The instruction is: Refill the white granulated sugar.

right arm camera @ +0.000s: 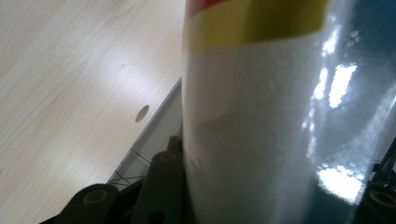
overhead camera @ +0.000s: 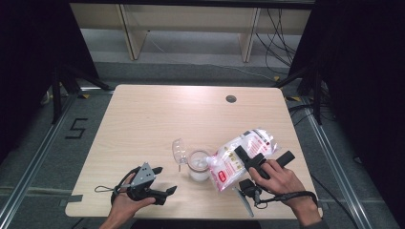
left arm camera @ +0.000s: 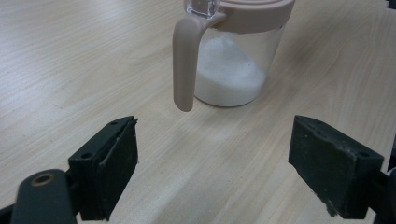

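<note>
High view: wooden table (overhead camera: 143, 124) carries everything, and the jar (overhead camera: 198, 165) near its front edge is my landmark. Right of the jar, the plastic bag of white granules (overhead camera: 241, 155) is tilted with its low corner over the jar mouth, probably so the contents pour in. The right gripper (overhead camera: 244, 156) is clamped across the bag's middle. Just left of the jar lies a clear lid (overhead camera: 178, 151), likely flipped aside to free the opening. Further left and nearer the front edge, the left gripper (overhead camera: 163, 183) hovers with jaws spread, gripping nothing, apparently ready to steady the jar. Left gripper view adds the jar's beige handle (left arm camera: 183, 65) and a white heap inside; right gripper view adds the bag's yellow stripe (right arm camera: 254, 21).
</note>
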`<act>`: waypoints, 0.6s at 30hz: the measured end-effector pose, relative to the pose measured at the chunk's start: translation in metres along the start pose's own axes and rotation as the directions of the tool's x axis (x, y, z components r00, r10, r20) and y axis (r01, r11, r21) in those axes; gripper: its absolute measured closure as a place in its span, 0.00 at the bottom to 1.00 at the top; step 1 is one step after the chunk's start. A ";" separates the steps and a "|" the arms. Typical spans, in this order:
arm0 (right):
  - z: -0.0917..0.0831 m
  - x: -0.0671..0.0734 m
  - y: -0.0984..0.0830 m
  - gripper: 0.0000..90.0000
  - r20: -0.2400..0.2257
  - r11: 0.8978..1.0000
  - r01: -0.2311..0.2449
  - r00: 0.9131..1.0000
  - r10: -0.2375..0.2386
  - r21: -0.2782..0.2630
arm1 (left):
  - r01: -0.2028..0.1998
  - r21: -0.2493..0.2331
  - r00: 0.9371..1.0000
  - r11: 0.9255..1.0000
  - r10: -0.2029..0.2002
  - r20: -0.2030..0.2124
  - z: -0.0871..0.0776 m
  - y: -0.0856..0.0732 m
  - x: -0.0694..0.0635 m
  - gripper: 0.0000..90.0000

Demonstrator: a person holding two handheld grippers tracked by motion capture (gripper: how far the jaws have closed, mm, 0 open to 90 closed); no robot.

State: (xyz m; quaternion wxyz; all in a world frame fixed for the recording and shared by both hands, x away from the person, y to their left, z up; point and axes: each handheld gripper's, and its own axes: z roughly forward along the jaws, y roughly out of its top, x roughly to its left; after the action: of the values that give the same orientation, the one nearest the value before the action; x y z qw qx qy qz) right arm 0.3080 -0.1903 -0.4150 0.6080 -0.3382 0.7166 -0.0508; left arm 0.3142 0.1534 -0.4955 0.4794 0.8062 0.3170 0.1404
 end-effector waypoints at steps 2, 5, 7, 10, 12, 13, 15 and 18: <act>-0.001 -0.001 -0.001 0.83 -0.002 1.000 0.009 1.000 -0.009 0.003 | -0.013 -0.001 1.000 1.000 0.013 -0.002 0.000 0.001 0.001 0.17; 0.000 0.001 0.000 0.83 0.003 1.000 -0.016 1.000 0.016 -0.003 | -0.001 0.001 1.000 1.000 0.001 0.001 0.000 0.000 0.000 0.17; 0.000 0.000 -0.001 0.83 0.000 1.000 -0.005 1.000 0.005 -0.001 | -0.002 -0.001 1.000 1.000 0.002 -0.002 0.000 0.000 0.000 0.17; 0.000 0.000 -0.001 0.83 -0.001 1.000 -0.005 1.000 0.005 0.001 | 0.000 0.000 1.000 1.000 0.000 0.000 0.000 0.000 0.000 0.17; 0.000 0.000 -0.001 0.83 -0.001 1.000 -0.007 1.000 0.007 -0.002 | -0.005 -0.001 1.000 1.000 0.005 -0.002 0.000 0.001 0.000 0.17; 0.000 0.000 -0.001 0.83 0.003 1.000 -0.007 1.000 0.007 -0.002 | -0.025 0.000 1.000 1.000 0.025 -0.001 0.000 0.001 0.002 0.17; 0.000 0.000 -0.001 0.83 -0.002 1.000 -0.008 1.000 0.008 0.000 | 0.001 0.000 1.000 1.000 -0.001 0.001 0.000 0.000 0.000 0.17; 0.000 0.000 -0.001 0.83 -0.003 1.000 -0.009 1.000 0.009 -0.002 | -0.024 -0.001 1.000 1.000 0.024 -0.001 0.000 0.001 0.001 0.17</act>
State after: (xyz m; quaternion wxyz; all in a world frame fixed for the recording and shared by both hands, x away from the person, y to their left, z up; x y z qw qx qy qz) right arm 0.3085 -0.1914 -0.4147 0.6066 -0.3355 0.7192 -0.0477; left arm 0.3157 0.1540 -0.4948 0.4779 0.8097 0.3073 0.1466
